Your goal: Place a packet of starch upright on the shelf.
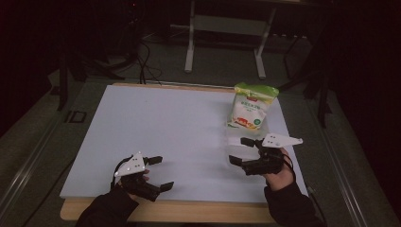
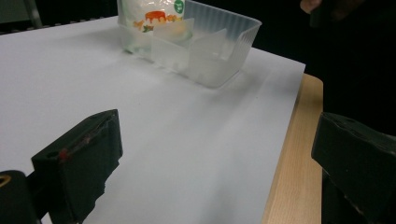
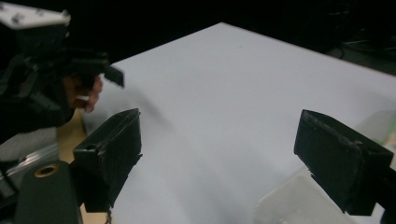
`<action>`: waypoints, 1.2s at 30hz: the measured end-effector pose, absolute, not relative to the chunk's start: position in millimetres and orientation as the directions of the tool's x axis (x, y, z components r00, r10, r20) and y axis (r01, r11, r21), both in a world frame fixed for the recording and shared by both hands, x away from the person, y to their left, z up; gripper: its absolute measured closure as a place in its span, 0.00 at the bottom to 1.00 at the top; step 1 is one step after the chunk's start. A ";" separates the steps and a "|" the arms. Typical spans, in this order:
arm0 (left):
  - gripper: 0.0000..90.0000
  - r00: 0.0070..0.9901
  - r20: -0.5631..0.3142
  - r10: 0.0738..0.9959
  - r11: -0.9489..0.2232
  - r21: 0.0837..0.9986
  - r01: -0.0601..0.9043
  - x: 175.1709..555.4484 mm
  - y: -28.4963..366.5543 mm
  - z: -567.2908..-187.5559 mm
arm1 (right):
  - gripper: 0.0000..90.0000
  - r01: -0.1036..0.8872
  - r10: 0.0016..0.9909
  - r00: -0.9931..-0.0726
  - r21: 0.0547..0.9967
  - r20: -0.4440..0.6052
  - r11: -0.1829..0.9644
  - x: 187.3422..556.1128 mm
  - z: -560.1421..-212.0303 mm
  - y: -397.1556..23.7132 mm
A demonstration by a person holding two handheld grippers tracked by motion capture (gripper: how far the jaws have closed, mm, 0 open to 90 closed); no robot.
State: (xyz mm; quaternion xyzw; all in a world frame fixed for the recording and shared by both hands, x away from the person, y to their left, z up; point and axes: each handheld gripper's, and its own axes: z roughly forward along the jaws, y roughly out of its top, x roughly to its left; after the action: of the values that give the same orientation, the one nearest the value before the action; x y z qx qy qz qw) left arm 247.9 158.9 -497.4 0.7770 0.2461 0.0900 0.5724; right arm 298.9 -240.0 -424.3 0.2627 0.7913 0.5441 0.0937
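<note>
Dimly lit: both jaws spread on left gripper [image 1: 158,172] and right gripper [image 1: 242,151], clear tray [image 2: 219,56] faint, snack bag [image 1: 250,107] top cropped from the left gripper view.

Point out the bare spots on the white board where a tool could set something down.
Free: the white board from its far left corner across the middle, between the left tool and the clear tray. Crowded: the right edge, where the tray, its snack bag and the right tool cluster.
</note>
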 end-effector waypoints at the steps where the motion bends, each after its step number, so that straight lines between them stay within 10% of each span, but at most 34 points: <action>1: 0.03 0.863 -0.142 0.485 -0.224 0.934 0.279 247.9 158.9 -497.4 | 0.16 0.311 0.513 -0.848 0.910 0.135 0.274 296.8 -426.1 -238.7; 36: 0.03 0.865 -0.145 0.480 -0.223 0.934 0.281 247.2 161.1 -497.9 | 0.17 0.277 0.510 -0.858 0.893 0.064 0.355 248.7 -468.8 -243.9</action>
State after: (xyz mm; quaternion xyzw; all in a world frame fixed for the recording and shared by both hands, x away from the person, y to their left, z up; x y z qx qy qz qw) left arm 247.2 161.1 -497.9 0.7772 0.2448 0.0872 0.5732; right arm 248.7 -243.9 -468.8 0.2414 0.8153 0.5140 0.1131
